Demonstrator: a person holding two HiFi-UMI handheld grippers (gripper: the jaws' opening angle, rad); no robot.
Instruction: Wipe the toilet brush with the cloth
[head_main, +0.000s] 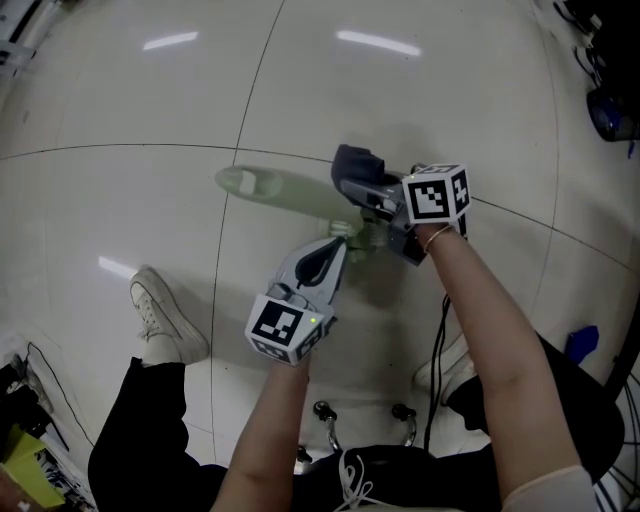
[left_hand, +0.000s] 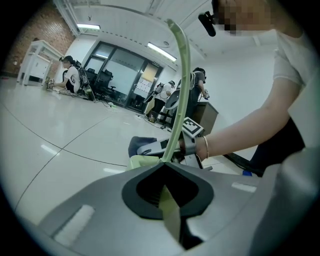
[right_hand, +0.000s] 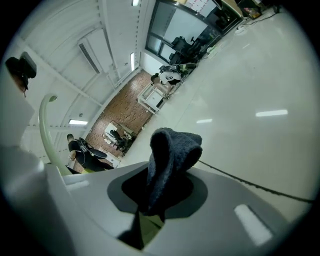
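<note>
The left hand-held gripper (head_main: 338, 246) is pinched on the near end of the toilet brush (head_main: 285, 191). In the left gripper view the pale green handle passes straight between its jaws. This grip appears intended to hold the brush steady and raised above the tiled floor (head_main: 140, 90) so that its length is open to wiping. From the grip the brush runs out toward 10 o'clock in the head view, its far end free and well apart from the white shoe (head_main: 165, 318) at 8 o'clock. Which end carries the bristles cannot be told. The right hand-held gripper (head_main: 365, 192) sits at 1 o'clock of the left one, jaws clamped on a dark grey cloth (head_main: 358, 163). A thick fold of the cloth bulges past the jaw tips in the right gripper view, which leaves a padded face to meet the brush. The cloth lies over the handle just beyond the left grip, and a pale green strip shows beneath it inside the right jaws. Contact seems likely, though firm pressure cannot be confirmed. Judged from this layout, wiping is at or near its start at the gripped end. The next stroke would call for drawing the cloth outward toward 10 o'clock while the left grip resists the pull. The slim handle may flex or twist under that load.
</note>
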